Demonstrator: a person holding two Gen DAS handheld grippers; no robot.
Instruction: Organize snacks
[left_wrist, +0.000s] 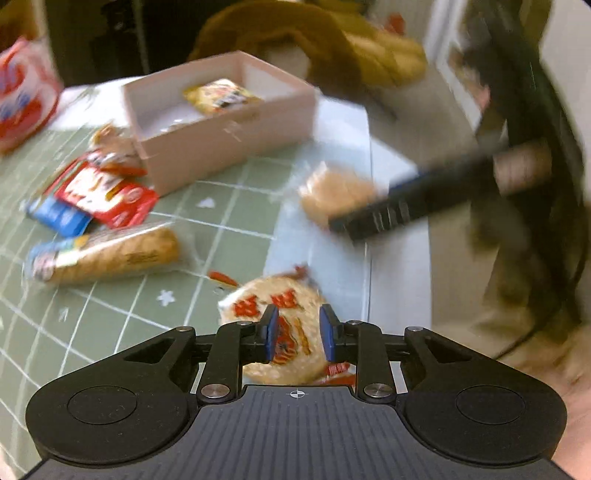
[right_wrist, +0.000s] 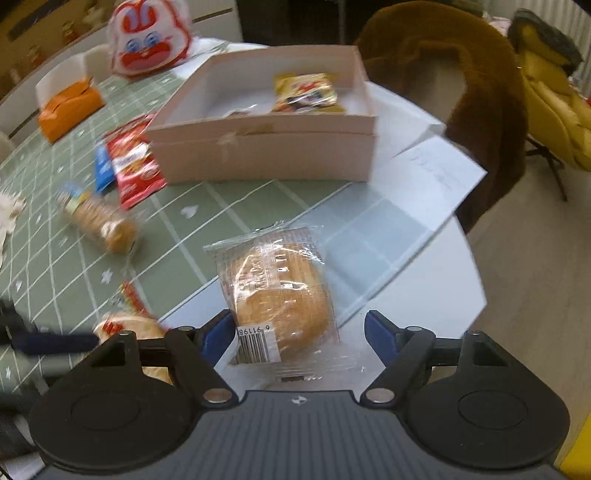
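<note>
The round cracker pack (left_wrist: 273, 325), printed in red, is seen between the blue pads of the left gripper (left_wrist: 299, 334); the jaws stand narrow, with a gap at each pad, so the pack is not pressed. It lies at the near edge of the green checked cloth (left_wrist: 110, 314). Just beyond it, a wrapped bun (right_wrist: 280, 295) lies on the pale table (right_wrist: 406, 258), framed by the widely spread jaws of the right gripper (right_wrist: 301, 332), which are apart from the wrapper on both sides. In the left wrist view the right gripper is blurred and shown just over the bun.

Farther back, a pink box (right_wrist: 266, 155) stands on the cloth, with a yellow packet (right_wrist: 304, 92) inside it. Left of the box a red packet (right_wrist: 135, 162) is laid over a blue packet (right_wrist: 102, 168), and nearer a biscuit roll (right_wrist: 98, 218) lies on its side. Beyond these, an orange box (right_wrist: 68, 107) and a red-and-white bag (right_wrist: 149, 37) are seen. A brown chair (right_wrist: 461, 92) stands behind the table.
</note>
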